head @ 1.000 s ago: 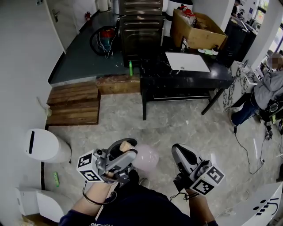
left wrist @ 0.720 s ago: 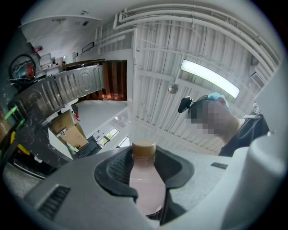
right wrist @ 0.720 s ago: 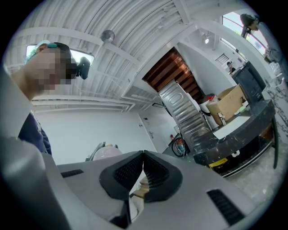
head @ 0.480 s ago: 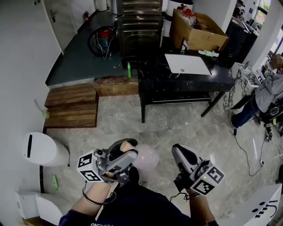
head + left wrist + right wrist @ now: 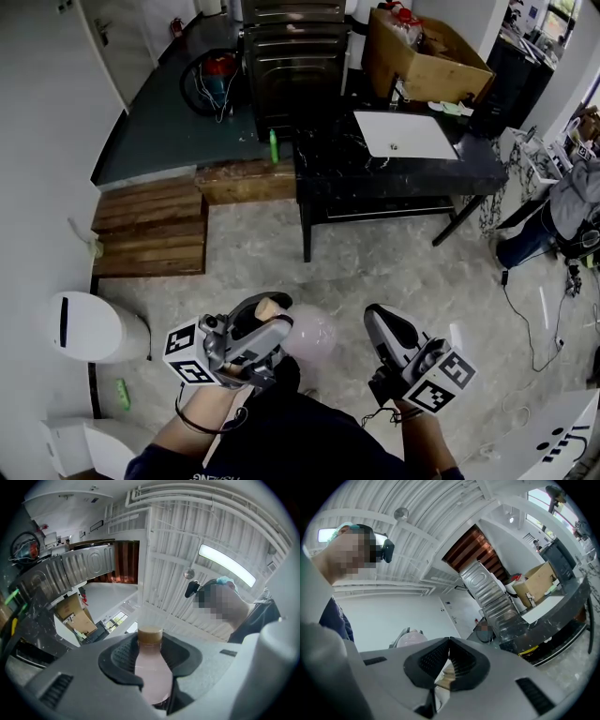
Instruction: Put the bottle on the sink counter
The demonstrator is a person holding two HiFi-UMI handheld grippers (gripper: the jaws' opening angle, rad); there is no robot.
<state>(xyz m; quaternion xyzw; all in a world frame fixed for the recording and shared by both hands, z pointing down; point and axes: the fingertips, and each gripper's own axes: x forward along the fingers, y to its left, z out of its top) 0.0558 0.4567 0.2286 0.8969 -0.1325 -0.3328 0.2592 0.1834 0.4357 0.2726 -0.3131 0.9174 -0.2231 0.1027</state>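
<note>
Ribbed black fingers (image 5: pixel 121 654) pinch a bulbous pink bottle (image 5: pixel 153 673) — tan-capped.

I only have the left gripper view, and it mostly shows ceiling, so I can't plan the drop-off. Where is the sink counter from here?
Observer: The head view shows the black sink counter ahead of your bottle, across the floor and slightly to the right.
Operator: Any room on top?
Observer: A white sink is set into the top, and the dark surface to its left looks bare.
Operator: Is my other hand free to help?
Observer: The right gripper view shows the right tongs shut tip to tip, with nothing pinched.
</note>
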